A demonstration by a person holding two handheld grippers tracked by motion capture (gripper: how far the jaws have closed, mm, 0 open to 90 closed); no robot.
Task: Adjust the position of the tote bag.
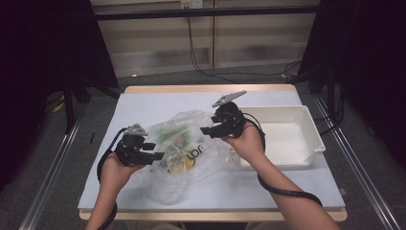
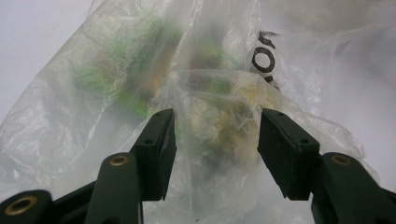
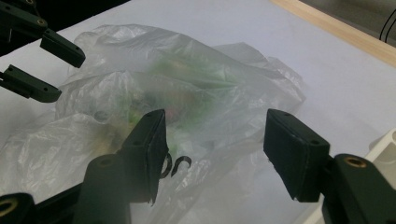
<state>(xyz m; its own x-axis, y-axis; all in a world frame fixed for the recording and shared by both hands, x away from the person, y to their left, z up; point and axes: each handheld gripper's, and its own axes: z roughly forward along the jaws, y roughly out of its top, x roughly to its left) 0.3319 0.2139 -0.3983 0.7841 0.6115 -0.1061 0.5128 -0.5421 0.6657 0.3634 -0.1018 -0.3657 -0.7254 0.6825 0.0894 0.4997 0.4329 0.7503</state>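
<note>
Bag (image 1: 184, 146) lying crumpled, long axis toward tray (image 1: 287, 136); contents blurred; left gripper (image 1: 155, 152), right gripper (image 1: 207, 132) jaws apart, gripping nothing

High view looks down from above; both gripper views closely face the shared plastic bag (image 1: 184, 143)
</note>
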